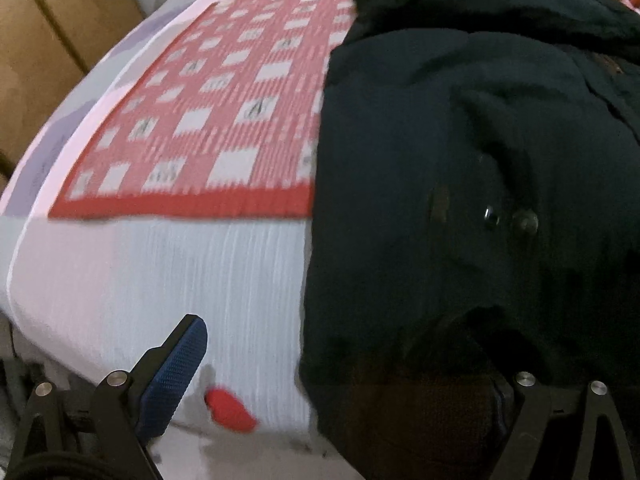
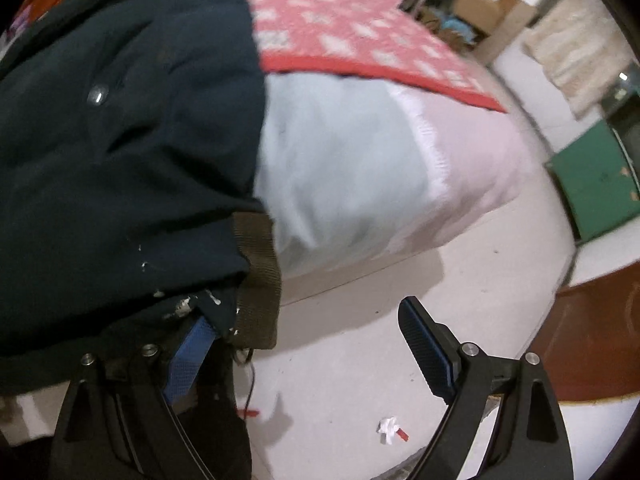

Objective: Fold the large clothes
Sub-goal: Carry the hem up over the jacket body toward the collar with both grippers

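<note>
A large dark navy jacket with snap buttons lies on the bed and hangs over its near edge. My left gripper is open; its left finger shows its blue pad, and the right finger is hidden under the jacket hem. In the right wrist view the jacket fills the left side, with a brown ribbed cuff at its lower edge. My right gripper is open wide; its left finger is partly under the jacket hem, and the right finger is free over the floor.
The bed has a red-and-white checked blanket over a pale pink and blue sheet. A red object lies near the bed edge. A wooden wardrobe stands left. The white floor has paper scraps; a green cabinet stands right.
</note>
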Available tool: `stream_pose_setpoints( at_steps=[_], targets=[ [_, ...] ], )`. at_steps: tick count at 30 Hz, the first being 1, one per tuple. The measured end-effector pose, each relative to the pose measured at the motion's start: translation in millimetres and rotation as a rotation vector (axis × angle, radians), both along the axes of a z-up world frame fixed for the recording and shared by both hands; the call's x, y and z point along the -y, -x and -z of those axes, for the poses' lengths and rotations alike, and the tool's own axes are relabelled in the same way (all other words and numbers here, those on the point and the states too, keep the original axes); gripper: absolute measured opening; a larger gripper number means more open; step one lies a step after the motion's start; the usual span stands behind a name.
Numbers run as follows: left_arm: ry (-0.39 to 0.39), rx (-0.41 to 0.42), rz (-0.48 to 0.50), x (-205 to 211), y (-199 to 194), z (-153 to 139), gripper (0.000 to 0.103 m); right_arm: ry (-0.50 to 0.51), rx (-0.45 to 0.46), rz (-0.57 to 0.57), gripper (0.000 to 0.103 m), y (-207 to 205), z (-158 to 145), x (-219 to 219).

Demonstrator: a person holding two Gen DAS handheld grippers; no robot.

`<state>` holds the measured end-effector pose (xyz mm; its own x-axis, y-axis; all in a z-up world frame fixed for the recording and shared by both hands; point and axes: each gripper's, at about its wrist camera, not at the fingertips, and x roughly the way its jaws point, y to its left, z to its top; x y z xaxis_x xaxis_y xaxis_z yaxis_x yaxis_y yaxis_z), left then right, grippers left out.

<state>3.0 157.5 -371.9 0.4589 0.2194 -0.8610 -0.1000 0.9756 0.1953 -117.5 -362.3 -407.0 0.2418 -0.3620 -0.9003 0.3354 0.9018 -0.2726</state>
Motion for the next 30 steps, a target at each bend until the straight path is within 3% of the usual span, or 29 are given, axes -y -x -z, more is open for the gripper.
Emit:
stream_pose_setpoints(
  at_steps=[5, 8, 10, 11, 12, 13, 15, 18, 23, 26, 30],
  targets=[
    [0.007, -0.049, -0.017, -1, 14, 21, 0.097, -0.060, -0.058, -0.033, 0.082, -14, 23, -5],
    [0.026, -0.082, -0.034, -4, 20, 32, 0.097, -0.106, -0.040, -0.006, 0.076, -32, 33, -2],
    [0.055, -0.114, -0.048, -8, 23, 39, 0.093, -0.159, -0.032, 0.014, 0.059, -39, 38, 2],
    [0.067, -0.118, -0.047, -9, 24, 40, 0.088, -0.202, -0.027, 0.016, 0.040, -41, 38, 3],
    [0.093, -0.128, -0.038, -10, 26, 42, 0.075, -0.213, -0.036, 0.010, 0.040, -41, 36, 2],
    [0.121, -0.146, -0.016, -9, 28, 43, 0.051, -0.208, -0.035, 0.006, 0.039, -40, 33, 1],
    [0.143, -0.177, 0.034, -3, 29, 41, 0.029, -0.227, -0.037, 0.004, 0.037, -38, 24, 5],
    [0.192, -0.182, 0.047, -9, 31, 30, 0.024, -0.240, -0.044, -0.015, 0.036, -34, 6, 10],
    [0.195, -0.184, 0.107, -9, 38, 1, 0.023, -0.248, -0.050, -0.066, 0.031, -32, -30, 9],
    [0.212, -0.161, 0.107, -13, 43, -26, 0.022, -0.256, -0.042, -0.086, 0.028, -35, -53, 8],
    [0.243, -0.125, 0.098, -18, 41, -64, 0.013, -0.270, -0.005, -0.099, 0.024, -42, -92, 12]
  ],
)
